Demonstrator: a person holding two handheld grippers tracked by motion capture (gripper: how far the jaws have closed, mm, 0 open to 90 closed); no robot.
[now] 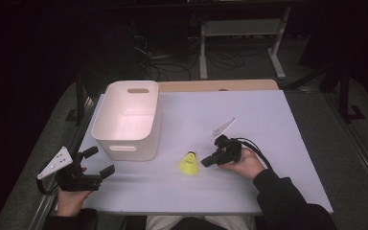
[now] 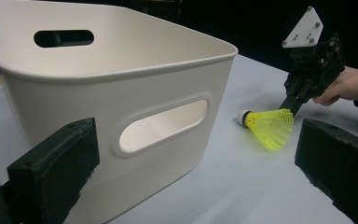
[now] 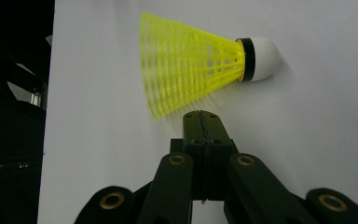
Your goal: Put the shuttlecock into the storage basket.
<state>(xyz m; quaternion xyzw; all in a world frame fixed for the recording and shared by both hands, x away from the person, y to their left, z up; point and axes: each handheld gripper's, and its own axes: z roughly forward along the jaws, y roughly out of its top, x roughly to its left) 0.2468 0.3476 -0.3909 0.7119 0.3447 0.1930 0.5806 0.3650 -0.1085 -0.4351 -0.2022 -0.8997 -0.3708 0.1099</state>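
The right gripper (image 1: 206, 162) sits just right of centre in the high view, its jaws pressed flat together with nothing between them. In the right gripper view the closed tips (image 3: 202, 122) lie low over the table, just below the flared rim of the yellow shuttlecock (image 3: 200, 63); whether they touch the skirt cannot be told. The left gripper view shows the same gripper (image 2: 292, 103) at the upper right, its tip right at the edge of the skirt.

The left gripper (image 1: 99, 162) is at the lower left of the high view, near the table's edge, with its jaws spread wide and holding nothing. In its own view the two black pads stand far apart at the bottom corners, with the white bin (image 2: 121, 93) ahead and clear of them.

The shuttlecock (image 1: 189, 164) lies on its side on the white table (image 1: 268, 124), lower centre of the high view, between the bin (image 1: 129, 120) and the right gripper.

No brand, label or writing can be read on any of these things.
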